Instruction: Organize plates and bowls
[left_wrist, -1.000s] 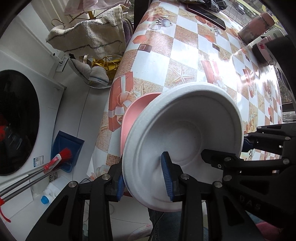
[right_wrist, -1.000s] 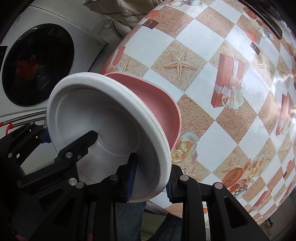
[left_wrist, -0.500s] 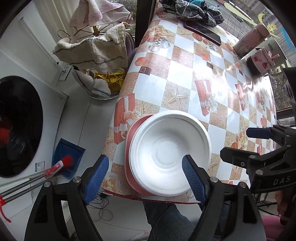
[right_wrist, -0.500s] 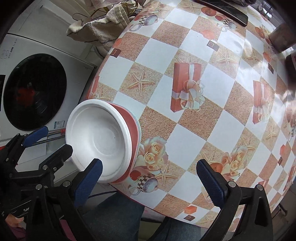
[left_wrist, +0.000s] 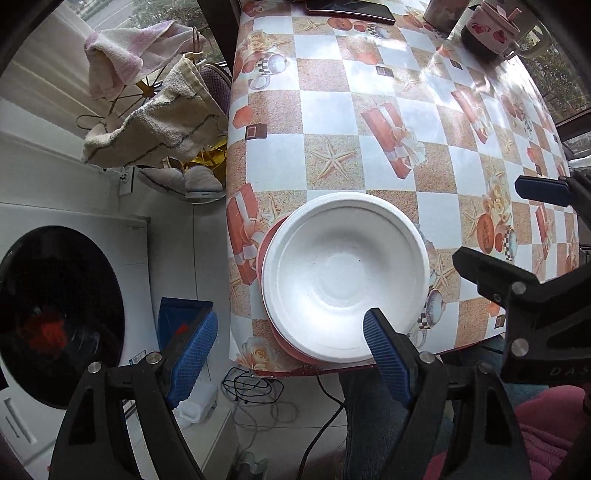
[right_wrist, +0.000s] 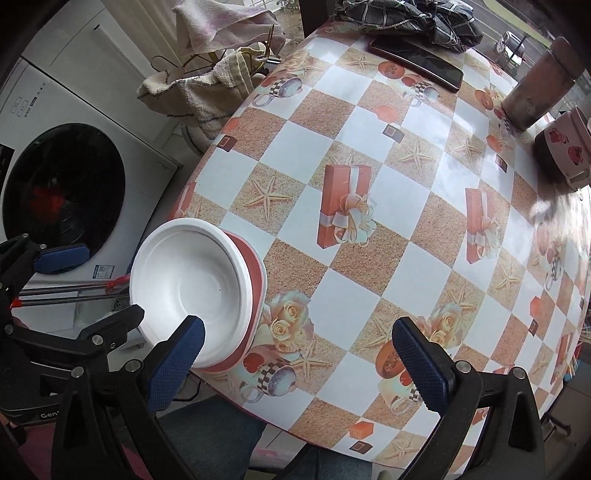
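Left gripper (left_wrist: 290, 356) jaws spread wide, nothing between the pads, hovering off the near table edge. Right gripper (right_wrist: 295, 363) likewise wide apart and empty, over the tablecloth (right_wrist: 369, 206) near the edge.

White bowl (left_wrist: 345, 278) sits upright, nested in a pink plate (left_wrist: 263, 243); only the plate's rim shows around it. The stack is at the table's near-left corner, slightly overhanging the edge. Left gripper's right pad (left_wrist: 386, 356) overlaps the bowl rim in view; can't tell if it touches.

Mid-table: bare checked cloth. Far side: a phone (right_wrist: 417, 62), a dark cloth bundle (right_wrist: 406, 16), a pink tumbler (right_wrist: 535, 92), a strawberry mug (right_wrist: 565, 147), all well apart from the stack.

Off-table left: a washing machine (right_wrist: 62, 184), towels (left_wrist: 155, 122) on a rack.
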